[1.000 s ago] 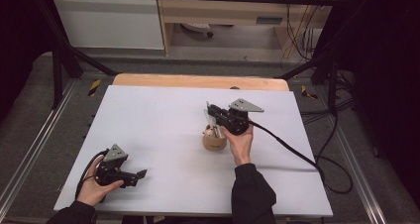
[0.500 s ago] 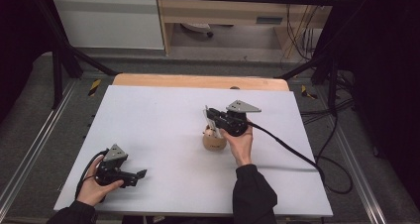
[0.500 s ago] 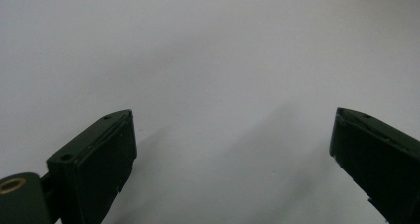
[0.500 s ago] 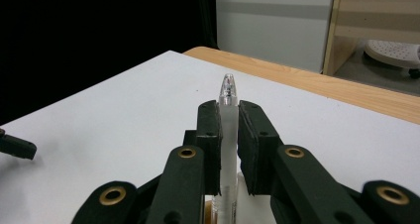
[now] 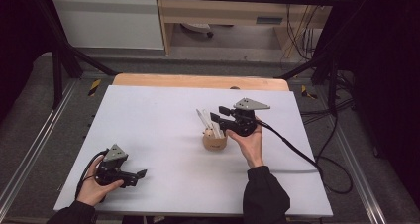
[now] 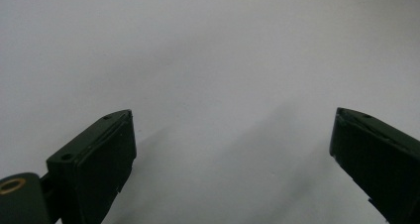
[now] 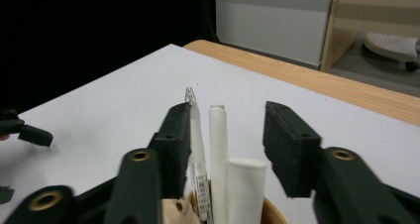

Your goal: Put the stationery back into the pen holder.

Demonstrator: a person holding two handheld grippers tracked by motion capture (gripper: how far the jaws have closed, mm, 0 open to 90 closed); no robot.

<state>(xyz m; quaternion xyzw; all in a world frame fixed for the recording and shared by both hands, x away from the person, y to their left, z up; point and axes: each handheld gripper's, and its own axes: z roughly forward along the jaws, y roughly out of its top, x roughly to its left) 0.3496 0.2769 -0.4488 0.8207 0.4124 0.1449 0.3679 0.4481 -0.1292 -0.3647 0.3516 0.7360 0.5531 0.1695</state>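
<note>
From the high view, a white rectangular tabletop [image 5: 163,130] with a light wooden strip [image 5: 198,81] along its far edge carries a small round tan wooden cup [image 5: 214,140] just right of centre. Several white stick-shaped items [image 5: 203,119] stand in the cup and lean toward 11 o'clock. The right gripper [image 5: 218,116], black with a grey three-cornered plate on top, is held by the right hand [image 5: 250,144] at the cup's 2 o'clock, its jaws pointing toward 9 o'clock and reaching over the sticks. Compared with a second ago it sits a little lower and closer over the cup; the cup itself has not moved. The left gripper [image 5: 141,175] rests in the left hand [image 5: 91,189] near the table's 7 o'clock corner, well apart from the cup, in the same place as before, jaws pointing toward 3 o'clock.

In the left gripper view, the left gripper [image 6: 233,135] has its two black jaws spread wide, with bare white table between them and nothing held.

In the right gripper view, the right gripper [image 7: 228,135] has its jaws partly open on either side of the sticks. A thin flat white stick with a round perforated tip [image 7: 192,115] lies against the left jaw, a white cylindrical tube [image 7: 218,144] stands between the jaws, and a shorter, thicker white tube [image 7: 246,184] stands nearer, all rising from the tan cup's rim [image 7: 275,211]. A gap remains beside the right jaw, so nothing is clamped.
</note>
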